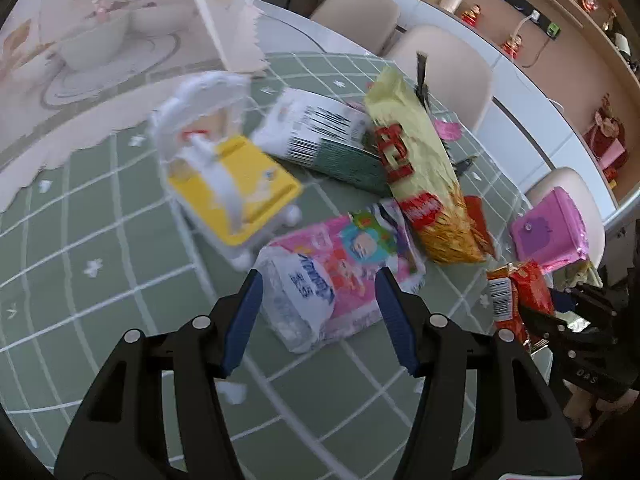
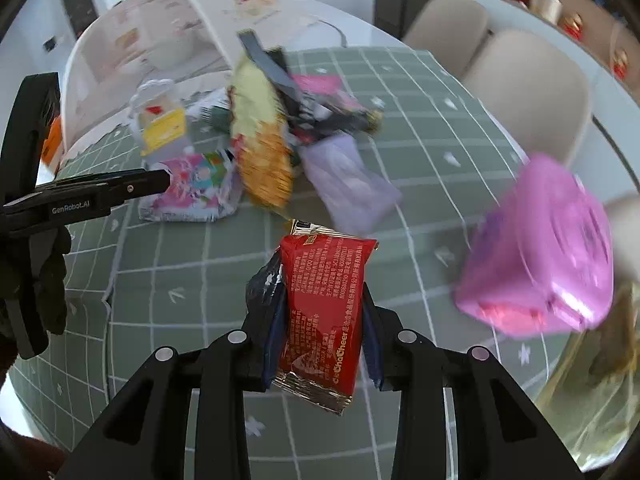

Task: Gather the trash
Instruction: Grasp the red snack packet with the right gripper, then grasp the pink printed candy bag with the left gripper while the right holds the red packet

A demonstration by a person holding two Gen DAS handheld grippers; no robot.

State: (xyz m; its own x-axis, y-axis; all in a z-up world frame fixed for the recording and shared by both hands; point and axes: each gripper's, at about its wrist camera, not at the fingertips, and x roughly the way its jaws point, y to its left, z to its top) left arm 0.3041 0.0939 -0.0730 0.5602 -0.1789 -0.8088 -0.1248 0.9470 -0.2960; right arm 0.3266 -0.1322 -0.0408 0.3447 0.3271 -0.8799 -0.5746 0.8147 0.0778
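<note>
Right wrist view shows the right gripper (image 2: pixel 320 312) clamped on a red snack packet (image 2: pixel 324 300), its blue pads pressing the packet's two long sides while the crimped foil ends stick out near and far; the packet hangs above a green checked tablecloth (image 2: pixel 180 280); it looks thin, light and crinkly, likely slippery foil that folds rather than resists, so a pinch across the flat middle, as here, seems safer than a hold on a sealed edge; to the right, near, a pink bin (image 2: pixel 540 256) sits blurred at the table's edge, probably where the trash goes; farther off lies a heap of wrappers, among them a tall yellow chip bag (image 2: pixel 260 136) and a pale lilac pouch (image 2: pixel 348 180); left wrist view shows the left gripper (image 1: pixel 320 304) with jaws standing apart and nothing pressed between them, poised over a pink cartoon-printed packet (image 1: pixel 340 272) with a clear plastic end; that packet lies flat, looks soft and nearly weightless, and would best be pinched across its narrow width near the middle; beyond it stand a yellow and white toy cart (image 1: pixel 232 176) and a green barcoded packet (image 1: pixel 320 140).
</note>
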